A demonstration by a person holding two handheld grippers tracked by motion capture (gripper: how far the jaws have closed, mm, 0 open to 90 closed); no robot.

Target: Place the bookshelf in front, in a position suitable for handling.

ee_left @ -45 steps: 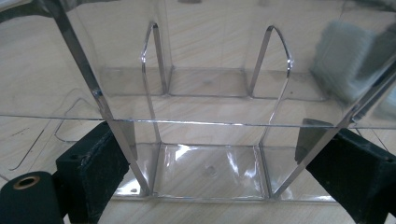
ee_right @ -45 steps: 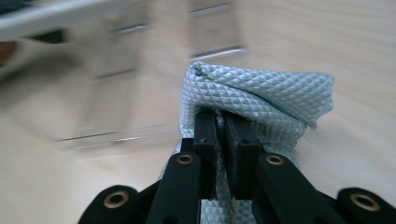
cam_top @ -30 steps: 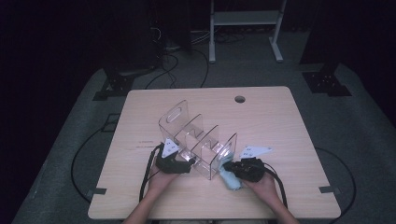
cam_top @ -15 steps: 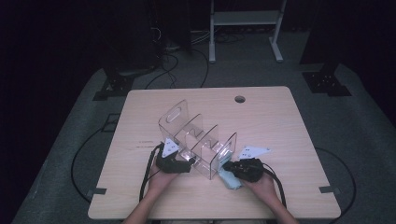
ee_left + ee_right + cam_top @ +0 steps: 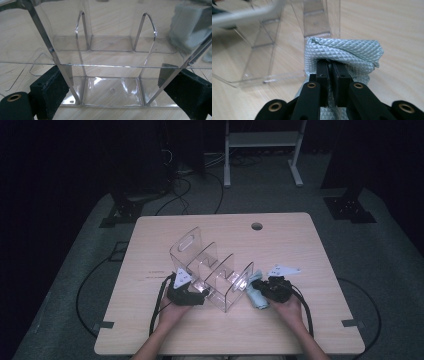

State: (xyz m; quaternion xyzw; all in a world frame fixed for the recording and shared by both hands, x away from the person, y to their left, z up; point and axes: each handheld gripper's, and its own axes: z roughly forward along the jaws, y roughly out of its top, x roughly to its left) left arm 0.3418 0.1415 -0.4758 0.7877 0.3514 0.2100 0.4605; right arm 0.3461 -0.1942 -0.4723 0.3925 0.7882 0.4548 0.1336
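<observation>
Right now the work in hand looks like wiping a clear acrylic desk organiser with upright dividers [image 5: 212,275], which sits on the near half of the pale wooden table [image 5: 310,255], tilted diagonally to the table's edges. The left gripper [image 5: 192,295] braces it from the person's left: in the left gripper view its black jaws stand wide to either side of the organiser's end, one pad [image 5: 53,90] against one wall and the other against the opposite wall, so the jaws are spread and grasping the organiser itself. The right gripper [image 5: 260,290] is clenched on a folded pale grey-blue waffle-weave cloth [image 5: 256,297]; in the right gripper view its two jaws sit nearly together with the cloth [image 5: 344,53] bunched over their tips. The cloth lies just beside the organiser's right end wall, touching or nearly touching it; I cannot tell which.

I judge this to be the cleaning stroke on that outer end panel, with the left hand acting as the anchor. The next move calls for pressing the cloth flat against the clear wall and sliding it along without shifting the organiser, which means the left grasp must hold firm. Pushing too hard could skid the light plastic across the smooth table.
</observation>
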